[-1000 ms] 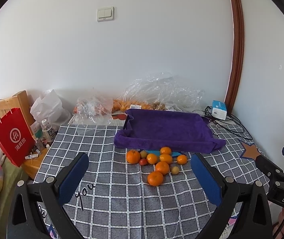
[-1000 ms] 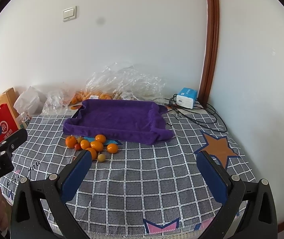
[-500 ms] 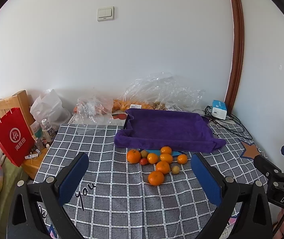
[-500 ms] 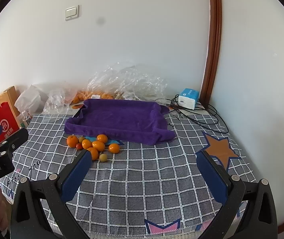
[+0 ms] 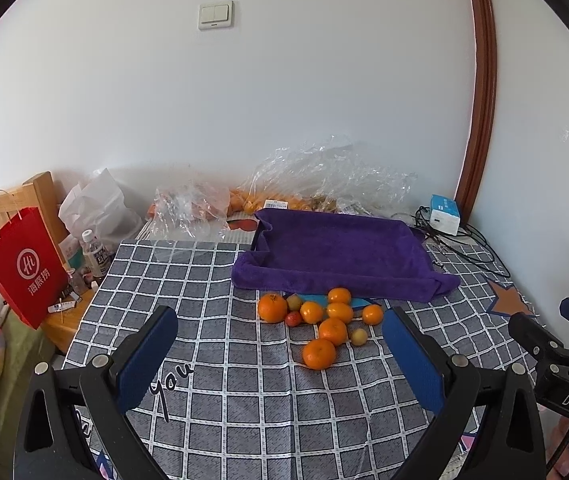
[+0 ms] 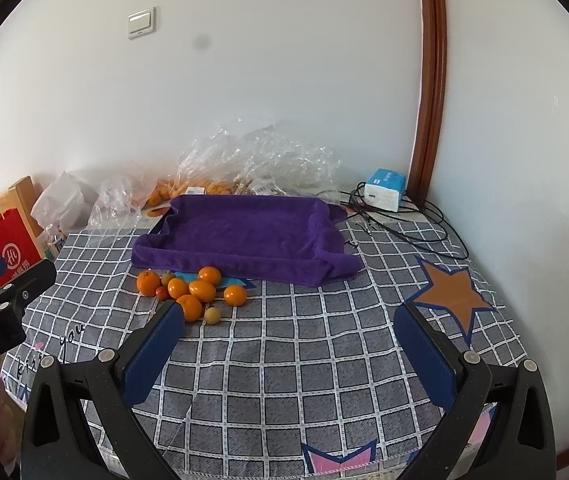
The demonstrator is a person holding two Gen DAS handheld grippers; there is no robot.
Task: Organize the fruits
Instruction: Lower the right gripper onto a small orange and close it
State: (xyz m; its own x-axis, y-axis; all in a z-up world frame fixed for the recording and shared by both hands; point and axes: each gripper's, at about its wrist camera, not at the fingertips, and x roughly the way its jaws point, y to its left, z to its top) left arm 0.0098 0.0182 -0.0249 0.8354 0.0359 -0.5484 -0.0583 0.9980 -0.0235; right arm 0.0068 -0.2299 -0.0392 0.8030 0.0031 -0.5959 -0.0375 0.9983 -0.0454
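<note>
A cluster of several oranges (image 5: 318,353) (image 6: 195,290), with a small red fruit (image 5: 294,319) and small yellow-green ones (image 5: 358,336), lies on the checked tablecloth just in front of a tray draped in purple cloth (image 5: 340,252) (image 6: 244,232). My left gripper (image 5: 280,344) is open and empty, held above the table short of the fruit. My right gripper (image 6: 290,342) is open and empty, to the right of the fruit. Each gripper shows at the edge of the other's view.
Clear plastic bags with more oranges (image 5: 284,196) lie behind the tray by the wall. A blue-white box (image 6: 384,188) and black cables (image 6: 416,224) are at the back right. A red paper bag (image 5: 24,264) and a bottle (image 5: 94,252) stand left of the table.
Both grippers have drifted slightly; the fruit and tray sit a little lower in both views. Nothing was grasped or moved.
</note>
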